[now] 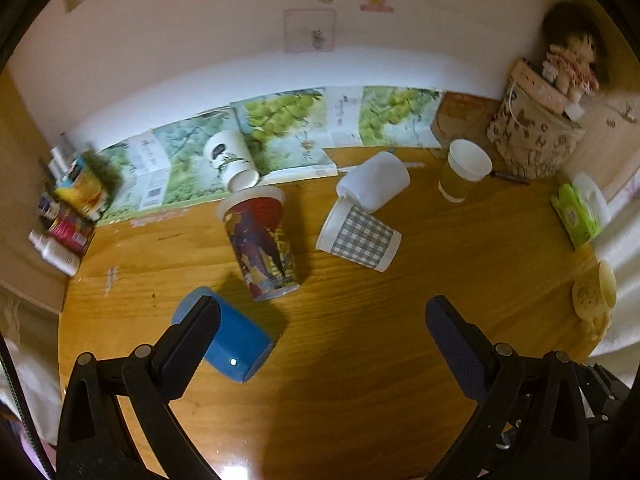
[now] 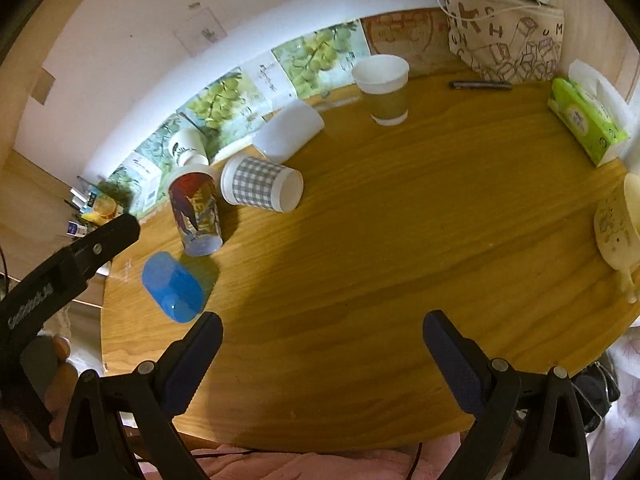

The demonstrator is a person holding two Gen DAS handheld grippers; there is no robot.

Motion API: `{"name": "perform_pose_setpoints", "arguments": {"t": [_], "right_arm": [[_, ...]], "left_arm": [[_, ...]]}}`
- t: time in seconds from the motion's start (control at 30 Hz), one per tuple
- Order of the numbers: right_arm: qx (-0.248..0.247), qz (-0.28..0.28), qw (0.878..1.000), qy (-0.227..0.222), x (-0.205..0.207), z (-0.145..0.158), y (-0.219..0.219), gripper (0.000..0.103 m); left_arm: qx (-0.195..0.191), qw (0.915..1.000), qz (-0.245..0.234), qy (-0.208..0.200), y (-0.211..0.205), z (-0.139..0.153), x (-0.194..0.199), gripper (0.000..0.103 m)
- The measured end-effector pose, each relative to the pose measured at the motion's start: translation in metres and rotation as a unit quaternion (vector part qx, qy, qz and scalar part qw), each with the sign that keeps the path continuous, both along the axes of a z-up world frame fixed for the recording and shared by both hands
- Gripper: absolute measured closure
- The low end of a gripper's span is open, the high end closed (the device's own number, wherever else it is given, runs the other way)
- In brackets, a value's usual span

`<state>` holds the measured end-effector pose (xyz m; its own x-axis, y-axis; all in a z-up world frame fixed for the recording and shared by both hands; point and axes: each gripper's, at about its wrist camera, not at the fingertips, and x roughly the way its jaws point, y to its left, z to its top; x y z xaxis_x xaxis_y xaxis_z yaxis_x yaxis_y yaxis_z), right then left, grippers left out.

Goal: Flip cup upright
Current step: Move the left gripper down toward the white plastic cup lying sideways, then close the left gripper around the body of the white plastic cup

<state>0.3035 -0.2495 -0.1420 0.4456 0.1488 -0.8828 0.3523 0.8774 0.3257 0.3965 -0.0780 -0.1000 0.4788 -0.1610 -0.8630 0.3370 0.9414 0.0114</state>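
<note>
Five cups lie tipped toward the tabletop's point(image 2: 360, 240) far-left; the blue cup point(image 1: 236, 340) rests on its side near the left edge, left gripper point(image 1: 320, 320) and right gripper point(image 2: 320, 336) both spread empty, so a glancing finger likely rolls it off.

Dim warm light, fisheye-warped edges

Checked cup point(image 1: 357, 235) on table point(image 1: 400, 340), just before plain cup point(image 1: 374, 181)
</note>
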Motion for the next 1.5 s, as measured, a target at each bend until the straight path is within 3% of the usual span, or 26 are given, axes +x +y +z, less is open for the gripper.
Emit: {"name": "perform_pose_setpoints", "arguments": {"t": [0.37, 0.63, 0.9, 1.0, 1.23, 1.5], "right_arm": [[0.042, -0.011, 0.999, 0.029, 0.014, -0.024, -0.004, 0.002], [0.057, 0.007, 0.998, 0.008, 0.032, -0.027, -0.015, 0.002], [0.079, 0.018, 0.997, -0.001, 0.055, -0.035, -0.031, 0.002], [0.088, 0.018, 0.996, -0.005, 0.062, -0.039, -0.036, 0.002], [0.119, 0.016, 0.992, -0.030, 0.078, -0.046, -0.047, 0.002], [0.135, 0.021, 0.990, -0.030, 0.084, -0.054, -0.050, 0.002]], "left_arm": [[0.059, 0.9963, -0.062, 0.009, -0.032, -0.015, 0.039, 0.001], [0.078, 0.9917, -0.095, 0.039, -0.061, -0.019, 0.065, 0.001], [0.130, 0.9825, -0.132, 0.020, -0.095, -0.018, 0.084, 0.001], [0.165, 0.9754, -0.145, 0.017, -0.109, -0.025, 0.093, 0.001], [0.191, 0.9667, -0.161, 0.056, -0.133, -0.048, 0.122, 0.001], [0.202, 0.9629, -0.160, 0.079, -0.148, -0.071, 0.144, 0.001]]}}
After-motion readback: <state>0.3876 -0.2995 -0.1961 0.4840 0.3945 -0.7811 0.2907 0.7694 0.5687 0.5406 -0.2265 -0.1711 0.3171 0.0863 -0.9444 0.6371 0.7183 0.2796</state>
